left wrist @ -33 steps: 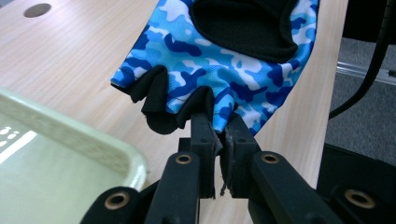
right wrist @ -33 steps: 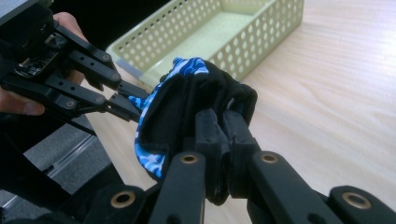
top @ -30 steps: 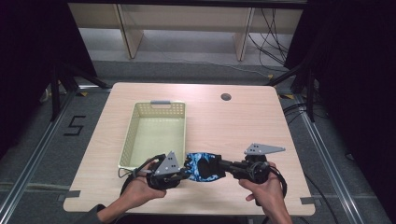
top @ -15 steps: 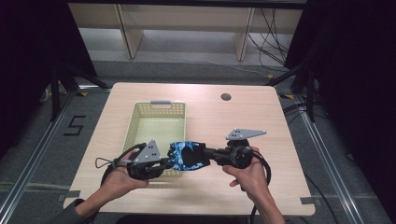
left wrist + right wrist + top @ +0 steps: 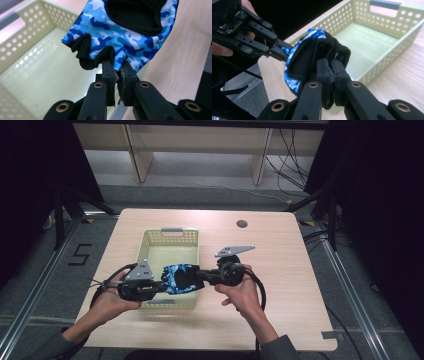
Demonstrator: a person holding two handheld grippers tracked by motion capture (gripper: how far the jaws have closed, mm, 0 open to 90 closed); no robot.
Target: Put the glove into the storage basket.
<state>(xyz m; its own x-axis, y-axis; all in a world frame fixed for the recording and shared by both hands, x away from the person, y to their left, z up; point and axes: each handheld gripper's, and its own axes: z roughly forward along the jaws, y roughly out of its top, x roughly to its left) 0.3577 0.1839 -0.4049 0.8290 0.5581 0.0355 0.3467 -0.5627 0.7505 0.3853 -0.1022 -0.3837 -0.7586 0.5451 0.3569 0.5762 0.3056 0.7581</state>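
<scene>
A blue camouflage fingerless glove with black lining hangs in the air between my two grippers, over the near end of the pale green basket. My left gripper is shut on the glove's finger end, seen close in the left gripper view, where its own tips pinch the cloth. My right gripper is shut on the glove's black cuff side; its tips grip the dark fabric. The left gripper's body also shows in the right gripper view.
The perforated basket is empty and has a grey handle at its far end. A dark round hole marks the wooden table behind. Shelving legs and cables stand beyond the table's far edge.
Both grippers, with the glove held between them, have moved left and slightly away from the front edge, from beside the basket to over its near end.
</scene>
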